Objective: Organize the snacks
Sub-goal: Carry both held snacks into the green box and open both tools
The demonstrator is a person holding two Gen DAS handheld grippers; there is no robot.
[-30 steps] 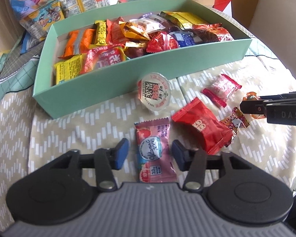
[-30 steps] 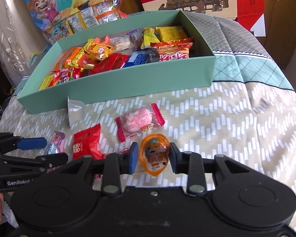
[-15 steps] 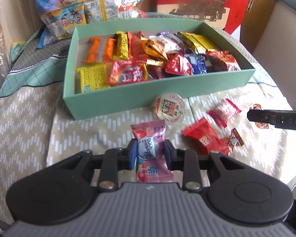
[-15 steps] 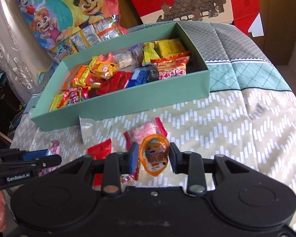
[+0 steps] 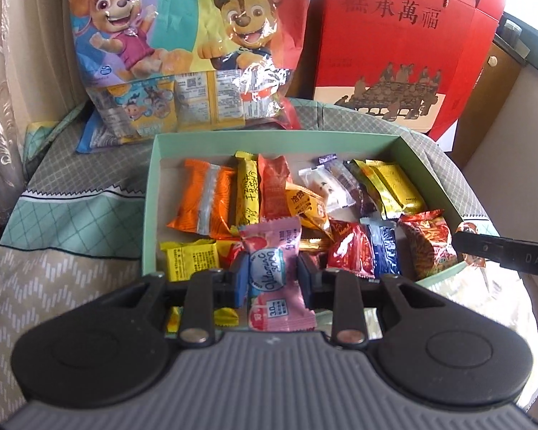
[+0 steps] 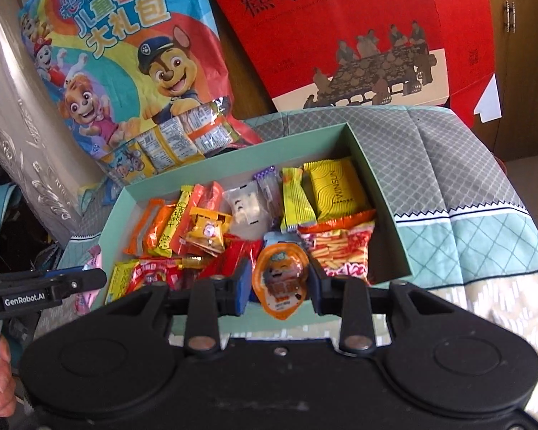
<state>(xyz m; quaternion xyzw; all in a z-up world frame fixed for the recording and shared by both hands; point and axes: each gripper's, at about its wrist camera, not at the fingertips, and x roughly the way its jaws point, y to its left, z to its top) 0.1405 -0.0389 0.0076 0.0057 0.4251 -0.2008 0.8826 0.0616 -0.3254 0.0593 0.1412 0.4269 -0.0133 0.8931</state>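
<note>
Between the blue pads of the left gripper (image 5: 272,279) sits a pink crinkle-edged vitamin C candy sachet (image 5: 274,276), pinched at its waist with the jaws drawn in tight on it, so that the packet stands upright over the near wall of the open mint-green cardboard box (image 5: 426,168). The right gripper (image 6: 281,285) is likewise clamped, its jaws narrow around an orange foil-lidded jelly cup (image 6: 281,279) printed with a cartoon face, which hangs above the box's near right part.

Inside the box lie many wrapped snacks: an orange foil bar (image 5: 204,200) at the left, a yellow square biscuit pack (image 6: 335,186) near the far right corner, and a red-and-white packet with a fries pattern (image 6: 340,251) just behind the jelly cup.

The box rests on a quilted bedspread in beige, teal and grey (image 6: 466,186). Behind it lean a large cartoon-puppy gift bag (image 5: 183,50) and a red paper carrier bag with gold characters (image 5: 394,46). Fingers (image 6: 0,380) of a hand show at the lower left of the right wrist view.
</note>
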